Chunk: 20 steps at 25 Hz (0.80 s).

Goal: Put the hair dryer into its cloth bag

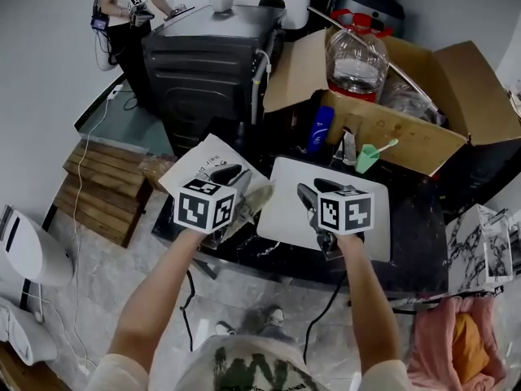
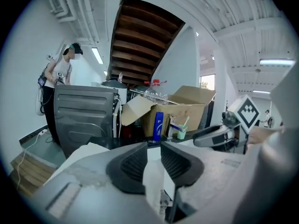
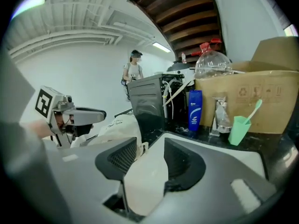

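Step in hand, as judged: the cloth bag was held up at its edge by both tools, either for loading or for closing. The left hand-held gripper was closed on a thin fold of the bag's white fabric. The right hand-held gripper was clamped on a thicker bunch of the same fabric, which filled the gap btwn its pads. The bag lay on the desk, near the front edge, partly over a white mat, w/ its printed side up and the 2 grippers close together above it.

The hair dryer itself could not be made out in any view. The bag was seen to bulge beside the left tool, so the dryer was judged prob. already inside, but that could not be confirmed.

Next move, as judged: if the dryer was in, the mouth would need to be gathered and drawn shut, w/ both grips kept on the fabric. If not, the mouth would need to be spread wide and one tool freed to fetch the dryer.

Count:
- 2 hand-held grippers
- 1 cloth bag
- 1 white mat
- 1 cardboard box
- 1 large clear bottle inside the box
- 1 blue bottle
- 1 green cup w/ 1 brush in it
- 1 dark appliance behind the desk
- 1 person at the far left
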Motion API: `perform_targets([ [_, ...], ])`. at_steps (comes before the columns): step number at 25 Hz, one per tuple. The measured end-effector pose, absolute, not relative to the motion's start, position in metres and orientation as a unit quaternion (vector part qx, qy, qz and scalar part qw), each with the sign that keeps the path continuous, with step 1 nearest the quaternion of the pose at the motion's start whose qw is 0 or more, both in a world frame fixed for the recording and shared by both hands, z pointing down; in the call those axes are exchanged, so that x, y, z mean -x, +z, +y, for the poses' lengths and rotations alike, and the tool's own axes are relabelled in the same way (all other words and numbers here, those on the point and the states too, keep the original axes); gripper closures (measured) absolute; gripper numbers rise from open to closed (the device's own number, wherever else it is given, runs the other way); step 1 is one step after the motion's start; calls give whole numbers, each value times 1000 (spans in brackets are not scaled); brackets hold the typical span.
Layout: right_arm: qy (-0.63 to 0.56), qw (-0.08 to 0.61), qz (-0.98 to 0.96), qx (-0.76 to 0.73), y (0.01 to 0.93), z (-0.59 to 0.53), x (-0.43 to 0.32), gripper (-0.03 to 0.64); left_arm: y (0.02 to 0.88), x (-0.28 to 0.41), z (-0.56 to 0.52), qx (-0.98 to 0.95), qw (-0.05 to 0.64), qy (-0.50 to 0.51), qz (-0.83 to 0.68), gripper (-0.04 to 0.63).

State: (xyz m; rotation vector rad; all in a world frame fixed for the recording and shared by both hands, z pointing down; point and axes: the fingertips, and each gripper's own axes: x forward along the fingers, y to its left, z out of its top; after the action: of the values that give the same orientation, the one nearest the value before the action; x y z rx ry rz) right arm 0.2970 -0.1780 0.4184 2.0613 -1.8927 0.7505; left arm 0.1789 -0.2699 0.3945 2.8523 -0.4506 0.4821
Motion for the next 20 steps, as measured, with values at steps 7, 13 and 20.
perform_targets([
  [7, 219, 105, -611, -753, 390, -139, -328, 478, 380, -187, -267, -968, 77, 165, -174, 503],
  [13, 185, 100, -589, -781, 377, -115, -343, 526, 373, -196, -253, -969, 55, 155, -183, 520],
  [20, 164, 85, -562, -806, 381, -89, -358, 589, 385, -200, -240, -968, 37, 155, -192, 551],
])
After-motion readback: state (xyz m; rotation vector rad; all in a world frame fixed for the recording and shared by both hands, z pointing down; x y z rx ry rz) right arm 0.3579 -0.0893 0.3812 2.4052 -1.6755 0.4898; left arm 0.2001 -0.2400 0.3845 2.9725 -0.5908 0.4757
